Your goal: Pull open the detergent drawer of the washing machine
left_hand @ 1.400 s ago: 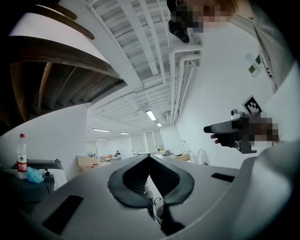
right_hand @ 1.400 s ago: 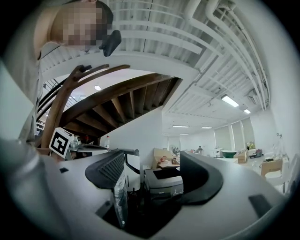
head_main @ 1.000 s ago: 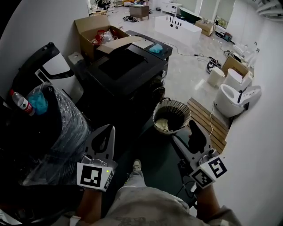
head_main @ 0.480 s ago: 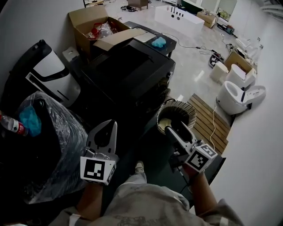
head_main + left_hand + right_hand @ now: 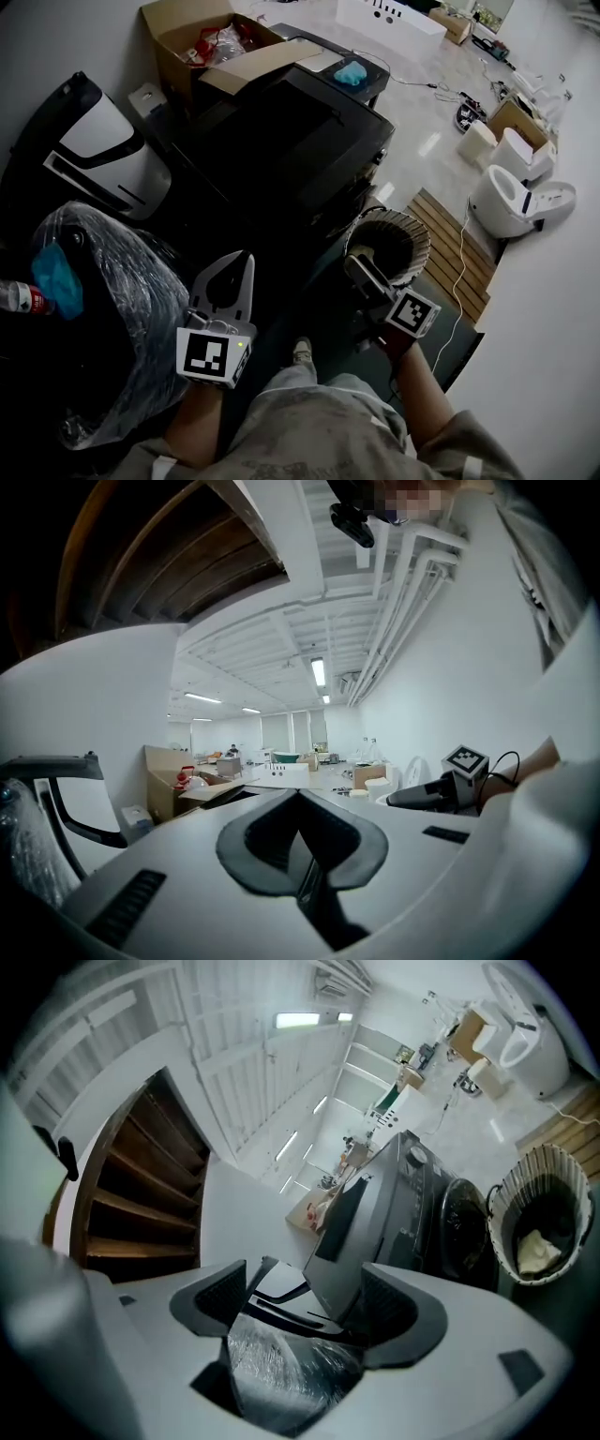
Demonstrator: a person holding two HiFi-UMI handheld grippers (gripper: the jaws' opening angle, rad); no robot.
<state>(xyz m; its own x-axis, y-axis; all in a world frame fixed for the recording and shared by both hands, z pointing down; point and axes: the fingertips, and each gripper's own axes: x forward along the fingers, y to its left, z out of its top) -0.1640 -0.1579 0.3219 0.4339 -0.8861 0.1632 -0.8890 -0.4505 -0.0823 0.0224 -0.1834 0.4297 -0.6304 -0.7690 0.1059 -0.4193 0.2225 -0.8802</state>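
Pale, glossy floor (image 5: pixel 422 131), crowded along the wall.
On it stood a dark washing machine (image 5: pixel 281 141), with a woven basket (image 5: pixel 387 246) just beside its front corner and a slatted wooden mat (image 5: pixel 457 251) next to the basket. A white toilet (image 5: pixel 516 202) sat beyond the mat. An open cardboard box (image 5: pixel 183 37) behind the machine probably rested on the floor too; its base was hidden.

On the dark washing machine (image 5: pixel 281 150) the detergent drawer cannot be made out. Left of it, a bottle (image 5: pixel 17 298) is cut off by the picture's edge.
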